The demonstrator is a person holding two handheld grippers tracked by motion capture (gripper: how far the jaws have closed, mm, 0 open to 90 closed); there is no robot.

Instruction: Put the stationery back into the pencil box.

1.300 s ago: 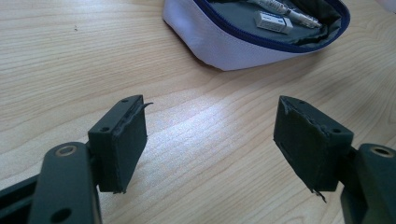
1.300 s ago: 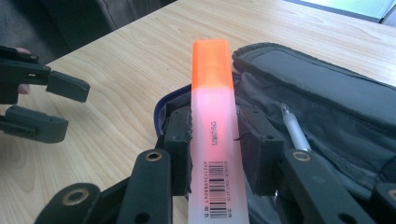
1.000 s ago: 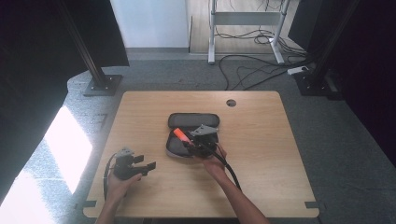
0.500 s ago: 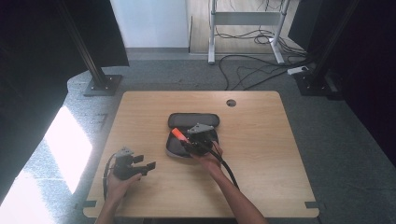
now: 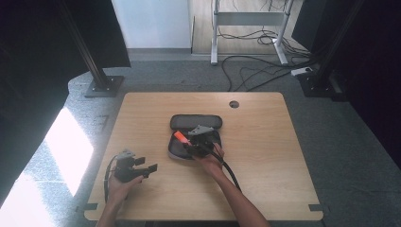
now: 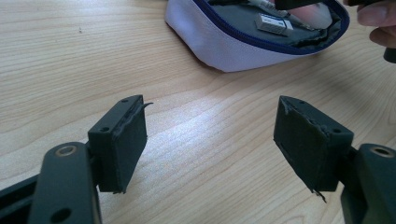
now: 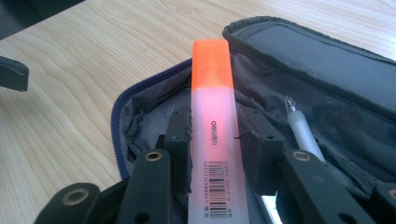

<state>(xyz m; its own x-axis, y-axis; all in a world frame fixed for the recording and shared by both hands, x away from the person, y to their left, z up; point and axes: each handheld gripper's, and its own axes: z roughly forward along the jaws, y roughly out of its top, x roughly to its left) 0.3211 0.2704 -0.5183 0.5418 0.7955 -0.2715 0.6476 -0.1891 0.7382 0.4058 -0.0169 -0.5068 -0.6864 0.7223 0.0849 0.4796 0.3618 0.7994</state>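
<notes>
A dark pencil case (image 5: pixel 196 122) with a blue zip lies open at the middle of the wooden table (image 5: pixel 274 156). My right gripper (image 5: pixel 191 142) hangs low over its open half, shut on a highlighter (image 5: pixel 180 136) with an orange cap. In the right gripper view the highlighter (image 7: pixel 213 112) points forward between the pads, over the case's grey lining (image 7: pixel 149 112). A clear pen (image 7: pixel 301 128) lies inside to its right. My left gripper (image 5: pixel 145 169) rests near the table's front left, open. In its own view the left gripper (image 6: pixel 210 140) has bare wood between its jaws, with the case (image 6: pixel 233 51) beyond.
A small white block (image 6: pixel 274 24) lies inside the case. A round cable hole (image 5: pixel 234 104) is in the table's far edge. Beyond the table are stand bases, a metal frame and floor cables (image 5: pixel 255 71). Bare wood lies on both sides of the case.
My right gripper has sunk slightly toward the open case with the highlighter still in it. The left gripper has stayed where it was.
</notes>
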